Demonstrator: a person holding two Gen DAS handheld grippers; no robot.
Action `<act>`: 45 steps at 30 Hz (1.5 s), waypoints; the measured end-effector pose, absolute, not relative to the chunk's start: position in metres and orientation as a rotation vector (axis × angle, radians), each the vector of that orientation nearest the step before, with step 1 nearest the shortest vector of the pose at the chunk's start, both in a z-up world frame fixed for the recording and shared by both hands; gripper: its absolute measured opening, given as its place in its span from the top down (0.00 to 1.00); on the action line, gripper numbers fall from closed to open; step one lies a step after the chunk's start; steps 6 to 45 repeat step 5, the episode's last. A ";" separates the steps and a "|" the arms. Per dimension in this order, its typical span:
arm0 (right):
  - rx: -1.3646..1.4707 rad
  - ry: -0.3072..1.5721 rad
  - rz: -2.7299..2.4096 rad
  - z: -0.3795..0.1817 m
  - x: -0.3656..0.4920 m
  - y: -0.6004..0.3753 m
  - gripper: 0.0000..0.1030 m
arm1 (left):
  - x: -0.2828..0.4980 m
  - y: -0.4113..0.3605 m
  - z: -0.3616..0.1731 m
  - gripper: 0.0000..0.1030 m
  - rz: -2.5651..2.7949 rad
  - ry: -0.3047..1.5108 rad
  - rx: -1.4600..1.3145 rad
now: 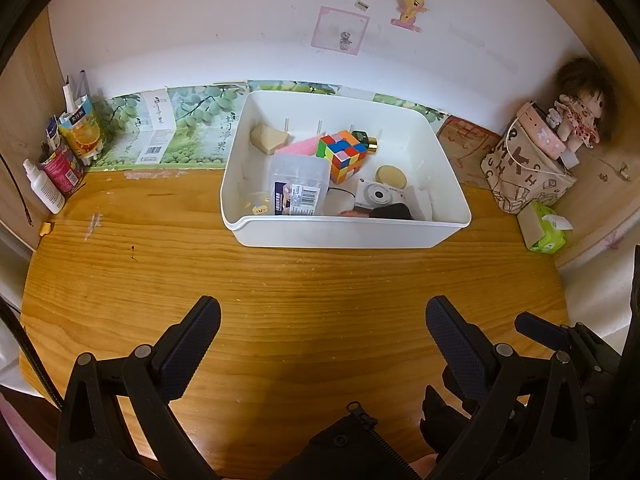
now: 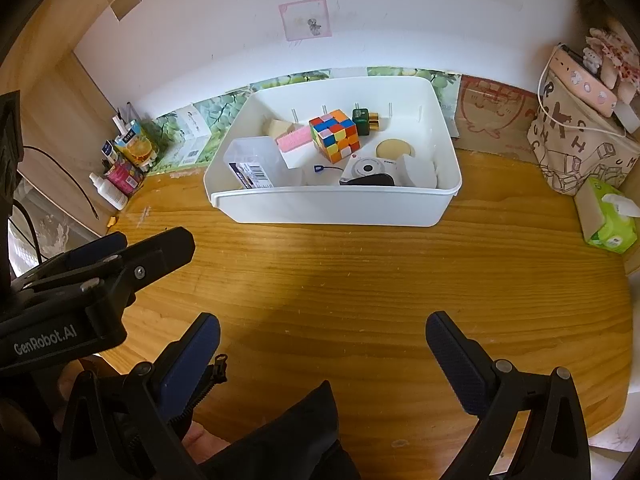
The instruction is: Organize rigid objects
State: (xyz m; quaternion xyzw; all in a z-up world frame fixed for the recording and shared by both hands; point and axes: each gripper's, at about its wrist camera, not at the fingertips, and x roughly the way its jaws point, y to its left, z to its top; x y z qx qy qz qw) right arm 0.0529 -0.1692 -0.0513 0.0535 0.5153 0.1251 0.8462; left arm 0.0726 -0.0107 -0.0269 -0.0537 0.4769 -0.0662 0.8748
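Left gripper (image 1: 322,320) and right gripper (image 2: 322,332) both spread wide, empty, low in frame over bare wooden desk (image 1: 280,280). Rubik's cube (image 1: 342,156), toy camera (image 1: 374,196), clear plastic case (image 1: 298,188) heaped in white bin (image 1: 344,232), upper centre. Risks, probably: loose pile shifting; light bin sliding if nudged.

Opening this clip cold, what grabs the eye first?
The white bin at the back of the wooden desk, with a bright puzzle cube and a small white camera among the clutter inside. Both the left hand-held gripper and the right hand-held gripper hang open and empty over bare desk in front.
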 end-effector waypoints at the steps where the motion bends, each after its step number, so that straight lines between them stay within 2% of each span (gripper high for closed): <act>1: 0.113 1.088 0.264 -0.051 0.053 -0.169 0.00 | 0.073 -0.011 -0.027 0.01 -0.137 0.996 -0.112; 45: 0.115 1.094 0.266 -0.053 0.053 -0.169 0.00 | 0.073 -0.011 -0.027 0.01 -0.138 0.998 -0.113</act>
